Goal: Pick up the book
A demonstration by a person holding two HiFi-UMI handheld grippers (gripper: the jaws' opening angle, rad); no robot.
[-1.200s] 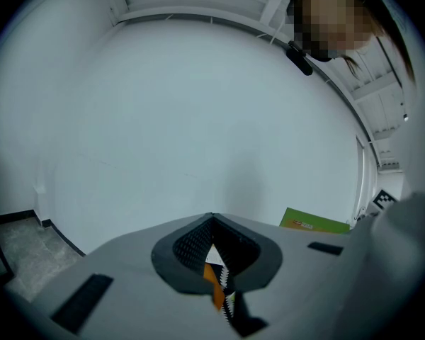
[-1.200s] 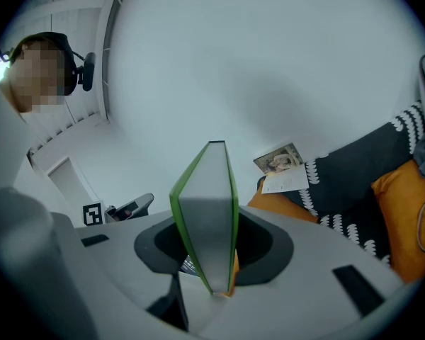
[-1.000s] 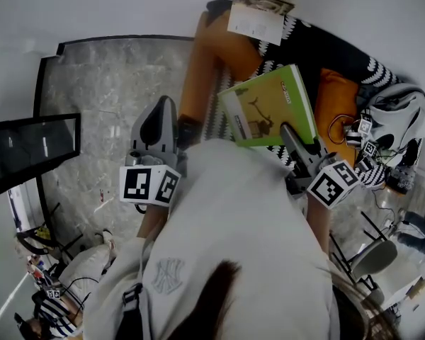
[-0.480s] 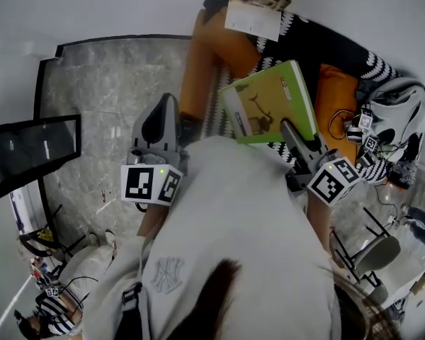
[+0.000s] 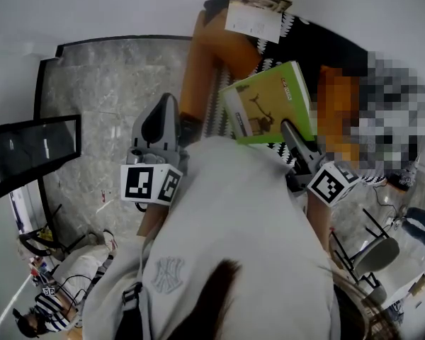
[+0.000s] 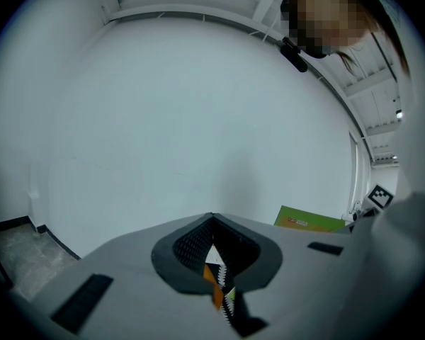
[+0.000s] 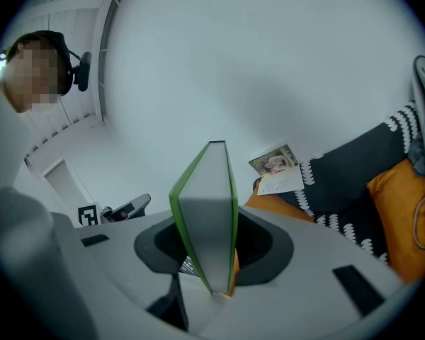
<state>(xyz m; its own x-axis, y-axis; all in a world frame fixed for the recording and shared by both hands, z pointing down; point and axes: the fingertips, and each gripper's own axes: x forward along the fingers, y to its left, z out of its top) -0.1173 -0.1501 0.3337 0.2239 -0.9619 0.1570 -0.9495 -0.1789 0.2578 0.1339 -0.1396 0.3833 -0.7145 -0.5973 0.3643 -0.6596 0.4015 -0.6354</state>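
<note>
Held out ahead, left tool with jaws together, right tool clamped on green book

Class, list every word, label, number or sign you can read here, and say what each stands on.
"NY": interlocked letters on the person's white top.
Too small to read: the red label and cover print on the green book.
Too blurred to read: the print on the open booklet.
No words: the marker cubes show square patterns only.
</note>
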